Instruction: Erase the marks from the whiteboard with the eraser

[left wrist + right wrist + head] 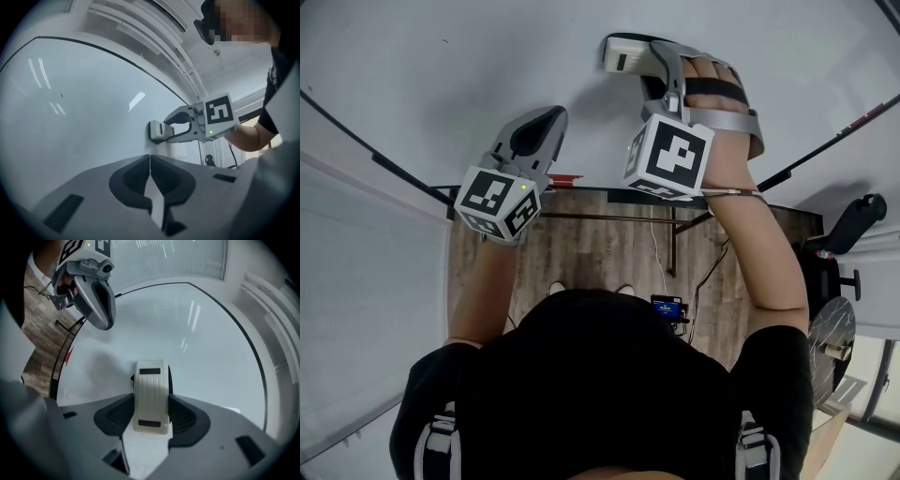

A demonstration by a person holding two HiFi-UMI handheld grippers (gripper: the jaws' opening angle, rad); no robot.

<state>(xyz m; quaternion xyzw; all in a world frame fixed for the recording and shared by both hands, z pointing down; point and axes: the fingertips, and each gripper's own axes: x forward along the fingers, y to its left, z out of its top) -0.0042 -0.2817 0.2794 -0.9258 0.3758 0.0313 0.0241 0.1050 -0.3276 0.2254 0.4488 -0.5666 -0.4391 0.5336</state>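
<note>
On the whiteboard (441, 103), high up, the right gripper (151, 401) clamps the eraser (151, 378) by its two long sides and presses it on the white surface. The left gripper (150, 158) hangs near the board with its jaws together and nothing between them. I judge the wiping goes best with the pad flat under firm pressure, in long strokes toward the small dark mark (445, 40) far to the left.
</note>
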